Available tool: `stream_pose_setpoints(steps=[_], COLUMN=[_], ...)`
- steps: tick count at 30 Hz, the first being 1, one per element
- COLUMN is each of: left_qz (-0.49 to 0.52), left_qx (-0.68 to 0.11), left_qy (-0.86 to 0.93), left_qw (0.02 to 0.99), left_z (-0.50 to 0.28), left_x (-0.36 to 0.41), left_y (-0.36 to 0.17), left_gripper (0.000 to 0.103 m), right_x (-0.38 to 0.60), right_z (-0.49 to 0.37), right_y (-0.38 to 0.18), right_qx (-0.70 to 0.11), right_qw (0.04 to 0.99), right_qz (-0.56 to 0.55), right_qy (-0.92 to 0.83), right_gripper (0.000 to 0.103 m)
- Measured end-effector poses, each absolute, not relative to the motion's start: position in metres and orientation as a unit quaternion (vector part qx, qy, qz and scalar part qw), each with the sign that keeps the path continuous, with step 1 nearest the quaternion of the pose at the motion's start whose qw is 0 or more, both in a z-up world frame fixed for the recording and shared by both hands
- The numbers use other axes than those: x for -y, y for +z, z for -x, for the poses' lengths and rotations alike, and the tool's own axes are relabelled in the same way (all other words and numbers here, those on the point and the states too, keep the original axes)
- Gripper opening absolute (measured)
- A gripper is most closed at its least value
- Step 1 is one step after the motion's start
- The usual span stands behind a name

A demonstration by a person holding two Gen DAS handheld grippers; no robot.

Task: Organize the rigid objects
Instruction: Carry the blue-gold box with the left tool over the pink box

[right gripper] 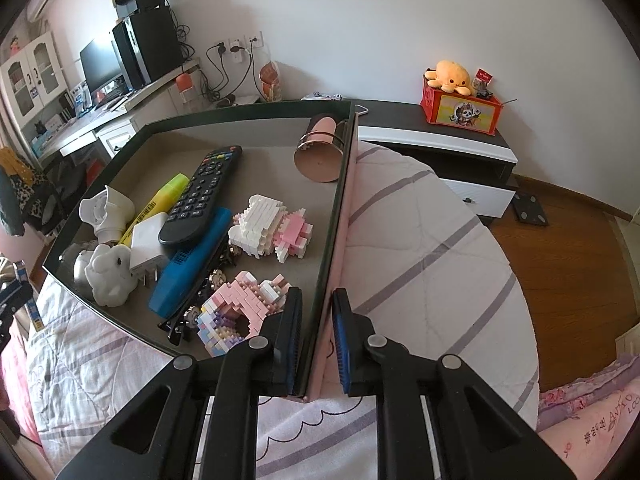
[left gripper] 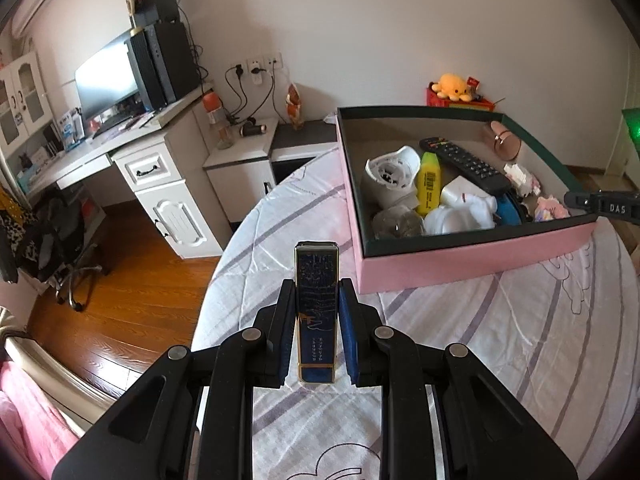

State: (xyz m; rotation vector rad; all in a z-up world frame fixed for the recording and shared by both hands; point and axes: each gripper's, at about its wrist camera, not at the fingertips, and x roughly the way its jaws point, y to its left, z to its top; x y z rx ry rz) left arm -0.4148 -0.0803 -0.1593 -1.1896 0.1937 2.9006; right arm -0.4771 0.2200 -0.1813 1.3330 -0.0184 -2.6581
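Observation:
My left gripper [left gripper: 316,304] is shut on a slim dark blue box with gold trim [left gripper: 315,300], held upright above the bed, left of and in front of the pink box [left gripper: 460,264]. The pink box holds a black remote [left gripper: 464,164], a yellow highlighter [left gripper: 429,182], white items and brick models. My right gripper [right gripper: 318,340] straddles the pink box's right wall [right gripper: 334,240] near its front corner, one finger inside and one outside, closed on it. In the right wrist view the box shows the remote [right gripper: 200,196], a blue case [right gripper: 192,264] and a pink cylinder [right gripper: 320,152].
The box lies on a bed with a striped white quilt [left gripper: 520,340]. A white desk [left gripper: 132,152] with monitor and speakers stands left. A low cabinet [right gripper: 440,144] with a red box and orange plush [right gripper: 452,76] is behind. Wooden floor [right gripper: 568,264] lies right.

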Motion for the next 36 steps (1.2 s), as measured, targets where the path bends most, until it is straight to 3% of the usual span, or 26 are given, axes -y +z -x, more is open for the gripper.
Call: stream_pose_setpoints(steps=[16, 36], left_qz=[0.341, 0.397], left_qx=[-0.090, -0.090], left_qy=[0.934, 0.897], left_qw=[0.067, 0.173], left_z=[0.454, 0.525], left_x=[0.036, -0.071], left_y=[-0.108, -0.146], left_gripper=[0.021, 0.021], right_x=[-0.216, -0.216], right_z=[0.491, 0.493], right_y=[-0.185, -0.186], right_qx=[-0.007, -0.014], right_qw=[0.081, 0.085], right_qz=[-0.455, -0.453], right_qy=[-0.887, -0.887], right_gripper=[0.015, 0.016])
